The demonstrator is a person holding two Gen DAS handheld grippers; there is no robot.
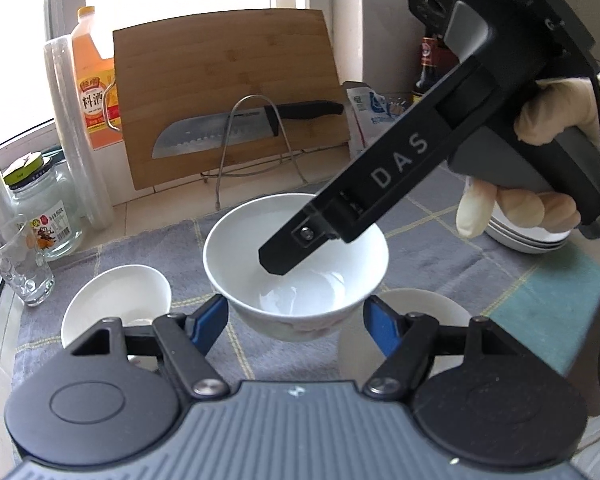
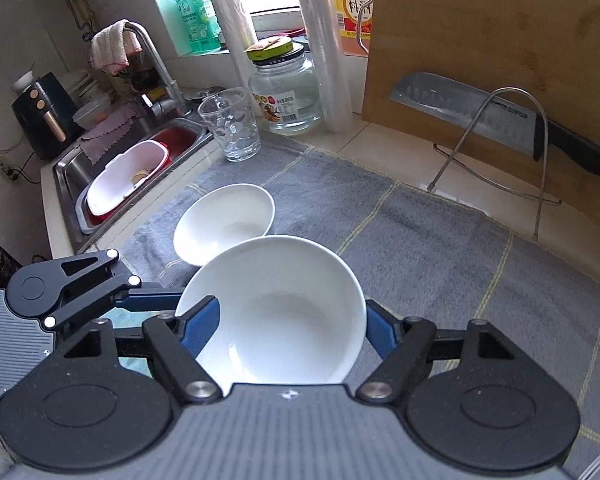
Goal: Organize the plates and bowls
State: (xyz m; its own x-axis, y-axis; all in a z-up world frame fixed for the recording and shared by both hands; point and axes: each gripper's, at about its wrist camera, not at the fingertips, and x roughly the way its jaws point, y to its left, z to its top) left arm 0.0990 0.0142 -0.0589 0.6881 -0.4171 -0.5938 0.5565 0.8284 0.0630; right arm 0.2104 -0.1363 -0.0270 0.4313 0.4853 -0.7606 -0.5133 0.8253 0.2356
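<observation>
A white bowl [image 1: 296, 268] is held above the grey mat [image 1: 140, 248]. It also shows in the right wrist view [image 2: 284, 312]. My right gripper [image 2: 286, 330] is shut on its rim, with one finger [image 1: 296, 248] inside the bowl. My left gripper [image 1: 296, 320] is open, its blue pads either side of the bowl's base without touching. A second white bowl [image 1: 116, 300] lies on the mat at the left and shows in the right wrist view [image 2: 224, 222]. A third white dish [image 1: 412, 312] lies under the held bowl at the right. A stack of white plates [image 1: 520, 236] sits behind the right hand.
A cutting board [image 1: 228, 80] with a knife [image 1: 220, 128] in a wire rack leans at the back. A glass [image 2: 230, 124], a jar [image 2: 286, 92], a plastic roll [image 1: 76, 132] and a bottle [image 1: 94, 80] stand at the left. The sink [image 2: 120, 172] lies beyond.
</observation>
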